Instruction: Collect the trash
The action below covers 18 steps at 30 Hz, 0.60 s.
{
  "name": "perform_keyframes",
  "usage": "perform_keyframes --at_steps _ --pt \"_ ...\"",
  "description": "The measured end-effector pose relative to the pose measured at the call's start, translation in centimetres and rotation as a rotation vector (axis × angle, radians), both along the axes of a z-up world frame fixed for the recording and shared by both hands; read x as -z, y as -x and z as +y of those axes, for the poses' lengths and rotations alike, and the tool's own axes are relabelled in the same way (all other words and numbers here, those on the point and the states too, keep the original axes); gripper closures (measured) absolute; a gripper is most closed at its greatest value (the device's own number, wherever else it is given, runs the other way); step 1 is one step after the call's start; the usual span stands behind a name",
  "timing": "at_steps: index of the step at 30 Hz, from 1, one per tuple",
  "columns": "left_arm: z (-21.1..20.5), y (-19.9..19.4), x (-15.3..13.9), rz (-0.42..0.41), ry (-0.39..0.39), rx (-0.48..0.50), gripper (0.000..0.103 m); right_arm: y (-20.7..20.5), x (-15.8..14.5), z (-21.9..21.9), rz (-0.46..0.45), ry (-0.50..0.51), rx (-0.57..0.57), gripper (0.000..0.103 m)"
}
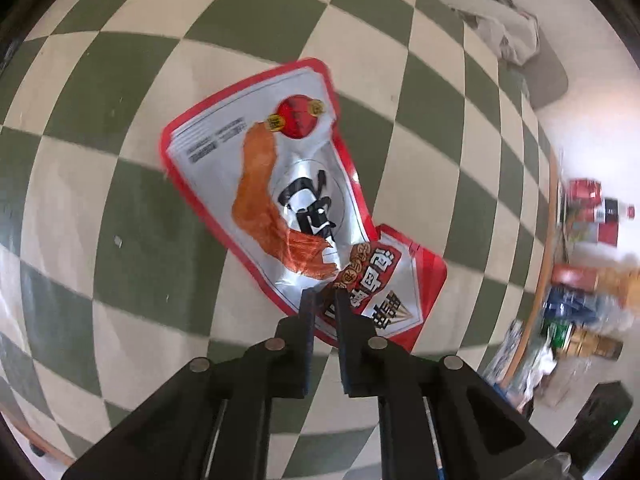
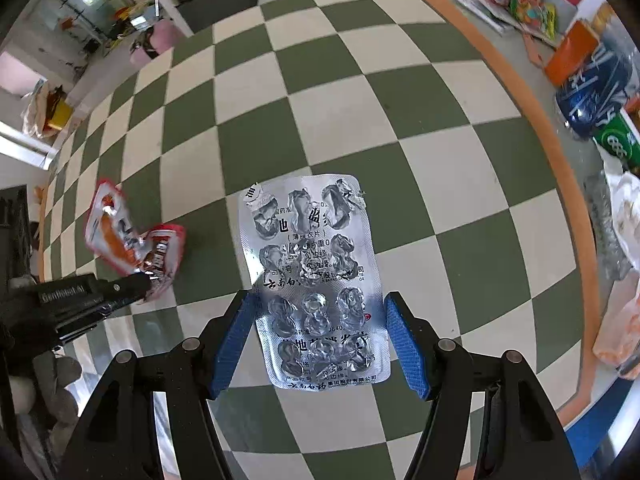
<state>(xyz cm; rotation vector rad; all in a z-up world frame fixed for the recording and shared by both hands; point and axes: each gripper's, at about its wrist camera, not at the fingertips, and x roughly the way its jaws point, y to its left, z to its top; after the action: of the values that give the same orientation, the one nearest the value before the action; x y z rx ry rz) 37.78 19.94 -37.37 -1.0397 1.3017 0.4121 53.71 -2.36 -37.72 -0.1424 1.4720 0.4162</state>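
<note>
A red and silver snack wrapper (image 1: 280, 184) hangs over the green and cream checkered tabletop (image 1: 120, 208). My left gripper (image 1: 324, 294) is shut on its crumpled lower edge, the black fingers nearly together. In the right wrist view the same wrapper (image 2: 120, 232) sits at the left, with the left gripper (image 2: 146, 280) pinching it. A used silver blister pack (image 2: 316, 280) stands between the blue pads (image 2: 236, 332) of my right gripper (image 2: 322, 295). The pads press on its two long edges and hold it above the table.
Beyond the table's orange rim (image 2: 520, 92) at the right lies a heap of packaging: an orange box (image 2: 572, 56), a crushed blue bottle (image 2: 592, 100) and a green can (image 2: 616, 144). A white plastic bag (image 1: 508, 32) lies past the far edge. A gloved hand (image 2: 56, 380) is at the lower left.
</note>
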Motion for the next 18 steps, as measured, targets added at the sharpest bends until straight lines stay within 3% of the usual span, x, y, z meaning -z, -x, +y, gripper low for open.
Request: perform_keyframes --at_steps 5,7,11,12,16,18 --pt "0.4 -2.2 -0.3 0.032 -0.08 -0.003 0.09 -1.1 1.0 0.4 -0.001 0.021 0.004 0.034" --pt "0.5 -2.1 -0.8 0.0 -0.093 -0.028 0.089 -1.5 1.1 0.5 -0.002 0.022 0.01 0.034" --pt "2.3 -0.5 -2.1 -0.082 -0.089 -0.14 0.061 -2.3 1.0 0.6 -0.004 0.017 0.01 0.034" --pt "2.7 -0.5 -1.5 -0.089 -0.073 -0.163 0.06 -2.5 1.1 0.7 -0.002 0.017 0.011 0.034" --pt "4.2 -2.1 1.1 0.002 -0.055 -0.175 0.06 -3.6 2.0 1.1 0.011 0.027 0.025 0.034" --pt "4.4 -3.4 0.7 0.024 -0.126 -0.158 0.057 -4.1 2.4 1.5 0.014 0.032 0.029 0.034"
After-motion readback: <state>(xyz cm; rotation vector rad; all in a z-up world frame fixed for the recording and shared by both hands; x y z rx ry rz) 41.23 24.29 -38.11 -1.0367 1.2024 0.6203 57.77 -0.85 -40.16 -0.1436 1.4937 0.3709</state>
